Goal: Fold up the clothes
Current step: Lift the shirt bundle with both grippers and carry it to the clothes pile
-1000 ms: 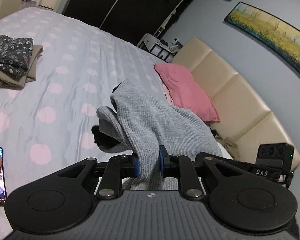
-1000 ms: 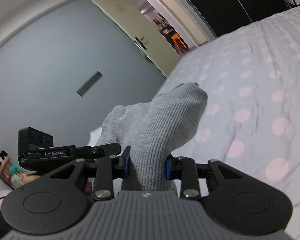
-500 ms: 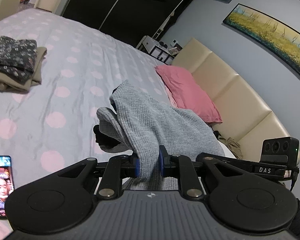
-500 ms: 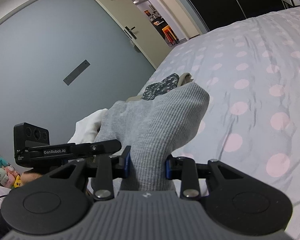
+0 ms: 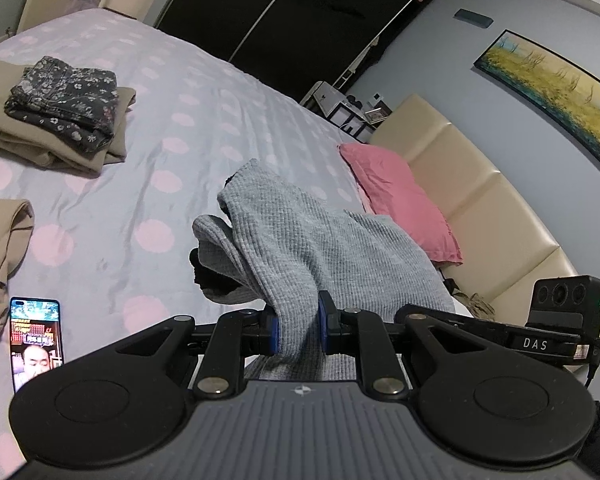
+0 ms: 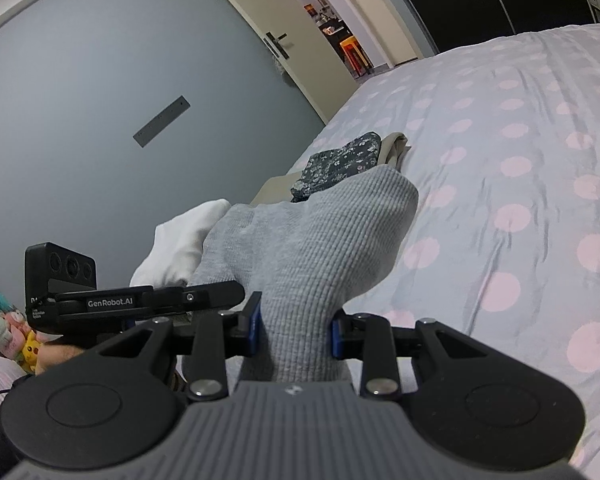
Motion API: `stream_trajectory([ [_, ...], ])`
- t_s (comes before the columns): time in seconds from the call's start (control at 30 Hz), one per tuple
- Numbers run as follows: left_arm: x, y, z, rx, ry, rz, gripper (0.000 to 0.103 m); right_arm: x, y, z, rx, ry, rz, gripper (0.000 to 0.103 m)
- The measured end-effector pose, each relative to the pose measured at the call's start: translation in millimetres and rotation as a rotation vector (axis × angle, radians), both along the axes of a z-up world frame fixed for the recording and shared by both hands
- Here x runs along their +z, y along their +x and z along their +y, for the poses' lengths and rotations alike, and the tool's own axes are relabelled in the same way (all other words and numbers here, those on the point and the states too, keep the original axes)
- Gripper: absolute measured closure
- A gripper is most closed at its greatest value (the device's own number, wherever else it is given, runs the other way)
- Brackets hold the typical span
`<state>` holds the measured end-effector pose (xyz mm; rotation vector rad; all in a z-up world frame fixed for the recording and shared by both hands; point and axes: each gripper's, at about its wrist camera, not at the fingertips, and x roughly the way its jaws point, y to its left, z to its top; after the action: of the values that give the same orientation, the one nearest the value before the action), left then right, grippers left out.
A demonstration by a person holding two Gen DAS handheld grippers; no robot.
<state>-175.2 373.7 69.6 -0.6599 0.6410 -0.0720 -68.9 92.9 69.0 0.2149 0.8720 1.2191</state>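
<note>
A grey waffle-knit garment (image 5: pixel 300 248) hangs in the air above the bed, held between both grippers. My left gripper (image 5: pixel 298 330) is shut on one bunched part of it, blue pads pressing the cloth. A dark lining shows under a fold at the left. In the right wrist view the same grey garment (image 6: pixel 320 256) rises from my right gripper (image 6: pixel 296 330), which is shut on a thicker bunch. Each gripper appears in the other's view: the right gripper (image 5: pixel 560 320) at the far right, the left gripper (image 6: pixel 100 300) at the left. The garment's lower part is hidden behind the grippers.
The bed (image 5: pixel 172 120) has a pale sheet with pink dots. A folded stack, dark floral on beige (image 5: pixel 64 108), lies at its left. A beige cloth (image 5: pixel 4 240) and a lit phone (image 5: pixel 36 340) lie nearer. A pink pillow (image 5: pixel 400 196) rests against the cream headboard (image 5: pixel 480 200). A white garment (image 6: pixel 180 240) sits beside the stack.
Both grippers have travelled across the bed with the grey garment still held. The folded stack has come into the right wrist view, and the phone has slid right in the left wrist view.
</note>
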Motion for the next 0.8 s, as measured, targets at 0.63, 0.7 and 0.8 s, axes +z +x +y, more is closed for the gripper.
stream_trajectory([
  [0.63, 63, -44, 122, 0.142, 0.083, 0.004, 0.088, 40, 3, 139, 0.160, 0.070, 0.002, 0.069],
  [0.7, 80, -60, 153, 0.182, 0.100, 0.016, 0.088, 53, -3, 178, 0.212, 0.100, 0.008, 0.069],
  [0.8, 106, -82, 193, 0.250, 0.136, 0.033, 0.088, 64, -9, 235, 0.274, 0.140, 0.038, 0.069],
])
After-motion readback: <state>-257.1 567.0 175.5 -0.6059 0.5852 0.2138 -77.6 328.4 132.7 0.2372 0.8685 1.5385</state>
